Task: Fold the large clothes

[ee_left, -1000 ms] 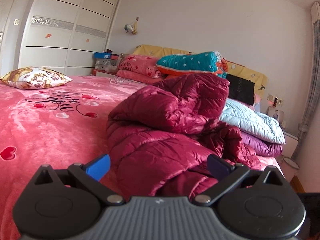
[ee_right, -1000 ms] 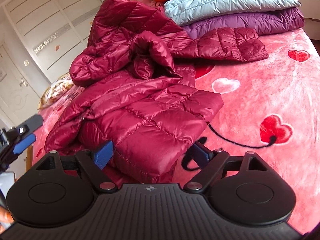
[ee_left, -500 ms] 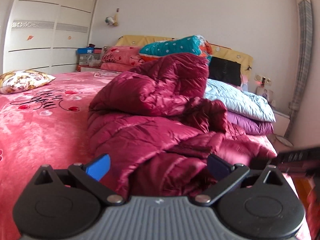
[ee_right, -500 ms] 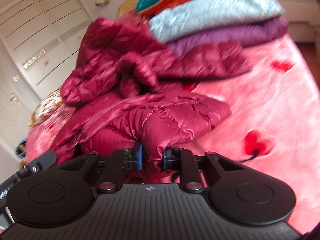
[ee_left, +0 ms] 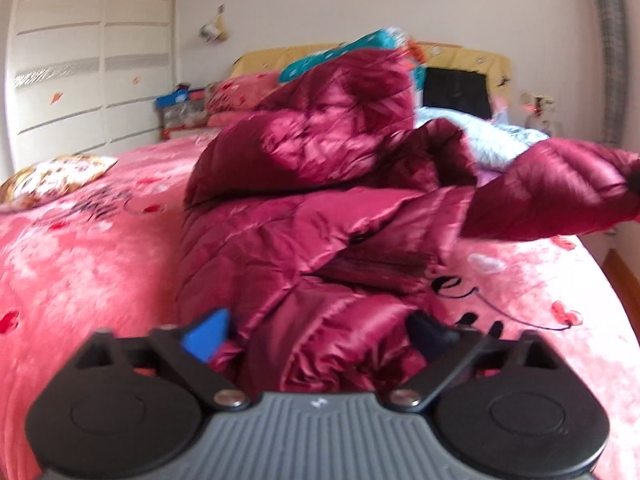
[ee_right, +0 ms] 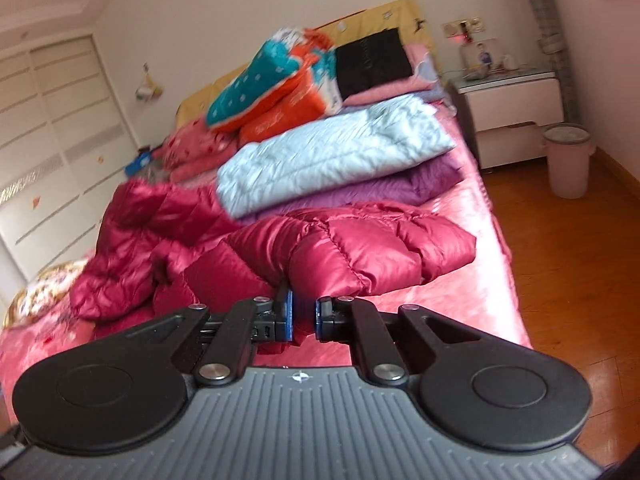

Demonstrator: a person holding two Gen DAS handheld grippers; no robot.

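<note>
Near the foot edge of the bed (ee_left: 80,264), the crimson down jacket (ee_left: 304,208) lies in a loose heap, nowhere close to a neat shape. My right gripper (ee_right: 303,314) has its jaws pinched on a puffy edge of that jacket, which I take to be a sleeve or hem, and holds it raised off the pink bedspread toward the right edge of the bed. My left gripper (ee_left: 320,334) sits low over the near end of the heap with its jaws spread wide, fabric bunched between them but not clamped as far as I can judge; the view is blurred there. Further up, by the headboard, a pale blue jacket (ee_right: 332,156) rests folded on top of a purple one (ee_right: 384,186), so I judge those two done. What remains for me is the whole of this garment: spread it flat, bring the sleeves in, fold the body, then stack it.
</note>
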